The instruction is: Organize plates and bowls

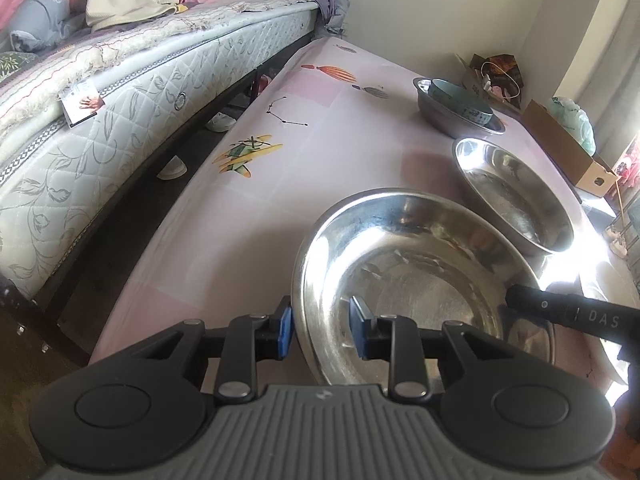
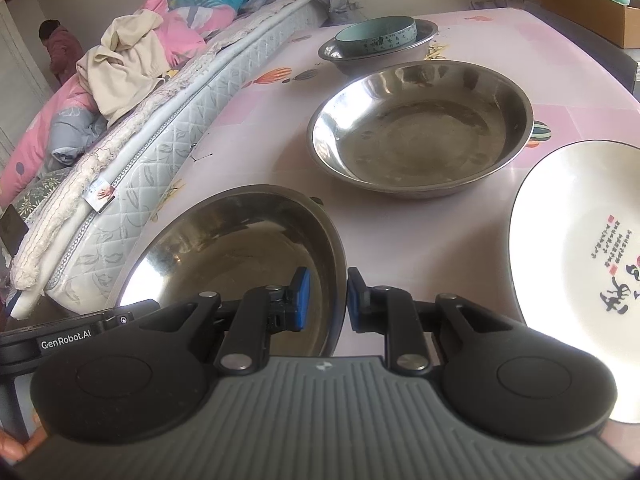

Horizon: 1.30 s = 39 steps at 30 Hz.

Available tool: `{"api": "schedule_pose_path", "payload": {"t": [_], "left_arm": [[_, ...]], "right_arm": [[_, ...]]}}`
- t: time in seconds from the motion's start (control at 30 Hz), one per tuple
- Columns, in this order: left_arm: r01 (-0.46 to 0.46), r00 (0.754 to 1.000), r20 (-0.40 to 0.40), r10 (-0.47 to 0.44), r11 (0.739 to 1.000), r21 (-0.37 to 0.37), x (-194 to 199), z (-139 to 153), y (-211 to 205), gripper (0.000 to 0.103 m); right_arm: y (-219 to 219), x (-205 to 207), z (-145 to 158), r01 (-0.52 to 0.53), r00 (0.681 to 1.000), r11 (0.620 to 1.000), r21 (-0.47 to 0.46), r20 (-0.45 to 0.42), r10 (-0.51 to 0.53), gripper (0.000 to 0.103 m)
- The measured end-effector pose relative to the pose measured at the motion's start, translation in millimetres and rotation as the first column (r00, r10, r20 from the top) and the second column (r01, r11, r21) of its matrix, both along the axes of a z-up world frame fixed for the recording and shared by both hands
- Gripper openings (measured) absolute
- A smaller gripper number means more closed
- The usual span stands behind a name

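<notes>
Both grippers' fingers straddle the steel bowl (image 1: 420, 292) at the desk's near edge; the left gripper (image 1: 323, 326) stands spread, the right gripper (image 2: 326, 300) pinches the rim; one-sided grip may tip it.

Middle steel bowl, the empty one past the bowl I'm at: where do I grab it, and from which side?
The middle steel bowl sits flat with a low flared wall, so pinch its thin rim, inside and out. Come from the left: bare table there, while the stacked bowls and white plate crowd the other sides.
</notes>
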State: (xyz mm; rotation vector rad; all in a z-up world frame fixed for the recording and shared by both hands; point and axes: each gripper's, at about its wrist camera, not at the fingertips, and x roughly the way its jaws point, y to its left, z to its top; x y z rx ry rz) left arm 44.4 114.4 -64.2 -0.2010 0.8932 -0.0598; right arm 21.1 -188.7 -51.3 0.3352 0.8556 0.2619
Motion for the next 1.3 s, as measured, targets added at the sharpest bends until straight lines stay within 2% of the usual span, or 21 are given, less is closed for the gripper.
{"api": "schedule_pose_path", "payload": {"t": [0.1, 0.67, 1.3], "left_arm": [[0.006, 1.000, -0.007, -0.006, 1.000, 0.011, 2, 0, -3, 0.033], [-0.001, 1.000, -0.027, 0.003, 0.997, 0.077, 6, -2, -16, 0.037], [-0.001, 1.000, -0.010, 0.002, 0.996, 0.092, -1, 5, -21, 0.037]], "right_arm": [[0, -1, -2, 0.003, 1.000, 1.000, 0.004, -0.004, -0.003, 0.019], [0, 0, -3, -0.002, 1.000, 1.000, 0.006, -0.019, 0.002, 0.020], [2, -5, 1, -0.003, 1.000, 0.999, -0.036, 0.009, 0.004, 0.022]]}}
